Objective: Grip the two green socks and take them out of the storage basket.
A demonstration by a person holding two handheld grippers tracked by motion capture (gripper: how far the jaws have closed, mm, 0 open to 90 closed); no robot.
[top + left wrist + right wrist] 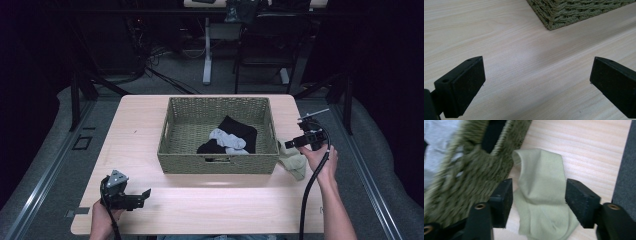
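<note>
Lying crumpled on the table (150,125) at centre right of the high view, the pale green sock (294,161) rests just beside the right wall of the woven basket (218,163). I have the right gripper (538,197) spread, its jaws standing either side of the sock without pressing it. In the basket lie a grey sock (227,139) and black cloth (240,131). At lower left, my left gripper (536,85) sits spread wide over bare wood.
</note>
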